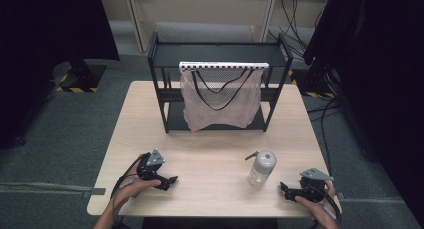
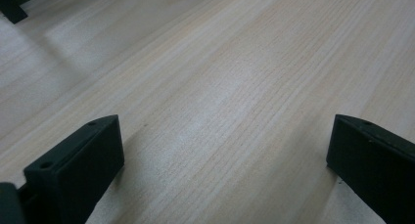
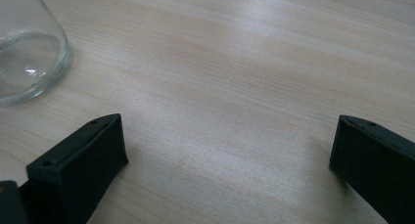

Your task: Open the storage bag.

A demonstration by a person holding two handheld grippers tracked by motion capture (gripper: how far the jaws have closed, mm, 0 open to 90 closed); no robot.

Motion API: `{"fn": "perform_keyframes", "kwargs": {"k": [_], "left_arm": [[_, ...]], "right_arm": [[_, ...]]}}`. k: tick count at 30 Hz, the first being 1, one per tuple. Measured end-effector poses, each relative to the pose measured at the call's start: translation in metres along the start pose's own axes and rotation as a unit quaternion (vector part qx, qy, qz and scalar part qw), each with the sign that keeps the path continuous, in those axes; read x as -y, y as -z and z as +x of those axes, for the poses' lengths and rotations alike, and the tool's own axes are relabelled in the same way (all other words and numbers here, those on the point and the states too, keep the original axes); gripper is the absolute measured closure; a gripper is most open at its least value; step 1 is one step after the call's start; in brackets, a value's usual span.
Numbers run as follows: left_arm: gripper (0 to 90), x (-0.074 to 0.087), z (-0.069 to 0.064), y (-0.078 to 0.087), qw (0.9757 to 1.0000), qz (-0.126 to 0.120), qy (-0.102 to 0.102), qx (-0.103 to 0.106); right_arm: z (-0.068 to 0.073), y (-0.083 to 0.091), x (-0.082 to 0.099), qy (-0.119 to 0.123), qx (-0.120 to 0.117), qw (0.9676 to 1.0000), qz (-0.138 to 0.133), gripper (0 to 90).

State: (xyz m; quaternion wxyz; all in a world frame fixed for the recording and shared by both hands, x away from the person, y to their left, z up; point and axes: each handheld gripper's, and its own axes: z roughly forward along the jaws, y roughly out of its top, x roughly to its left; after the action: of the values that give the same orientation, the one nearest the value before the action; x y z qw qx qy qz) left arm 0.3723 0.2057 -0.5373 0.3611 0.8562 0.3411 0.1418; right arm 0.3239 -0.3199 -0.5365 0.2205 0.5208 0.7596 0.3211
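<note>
A clear glass bottle (image 1: 261, 168) with a pale lid stands upright on the wooden table (image 1: 210, 139), right of centre near the front. Its rounded base (image 3: 27, 53) fills the top left corner of the right gripper view. My right gripper (image 1: 289, 191) rests open on the table just right of the bottle, nothing between its jaws (image 3: 225, 155). My left gripper (image 1: 170, 181) lies open at the front left, jaws wide over bare wood (image 2: 225, 155). A beige mesh bag (image 1: 220, 96) with black handles hangs from the black shelf rack (image 1: 160, 69) at the back.
The rack stands across the table's far half, and one of its feet (image 2: 10, 6) shows in the left gripper view. A white strip with black marks (image 1: 223, 65) runs along the rack's top front edge. Cables (image 1: 295, 24) lie on the floor behind.
</note>
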Motion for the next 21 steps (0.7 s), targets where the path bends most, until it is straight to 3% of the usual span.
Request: {"fn": "perform_keyframes", "kwargs": {"k": [14,21], "left_arm": [[0.7,-0.001,-0.001,-0.001,1.0,-0.003,-0.005,0.001],[2.5,-0.009,-0.011,0.002,0.9995,-0.014,-0.028,0.003]], "right_arm": [[0.0,0.0,0.0,-0.003,0.0,1.0,0.0,0.3],[0.001,0.0,0.0,-0.003,0.0,1.0,0.0,0.3]]}}
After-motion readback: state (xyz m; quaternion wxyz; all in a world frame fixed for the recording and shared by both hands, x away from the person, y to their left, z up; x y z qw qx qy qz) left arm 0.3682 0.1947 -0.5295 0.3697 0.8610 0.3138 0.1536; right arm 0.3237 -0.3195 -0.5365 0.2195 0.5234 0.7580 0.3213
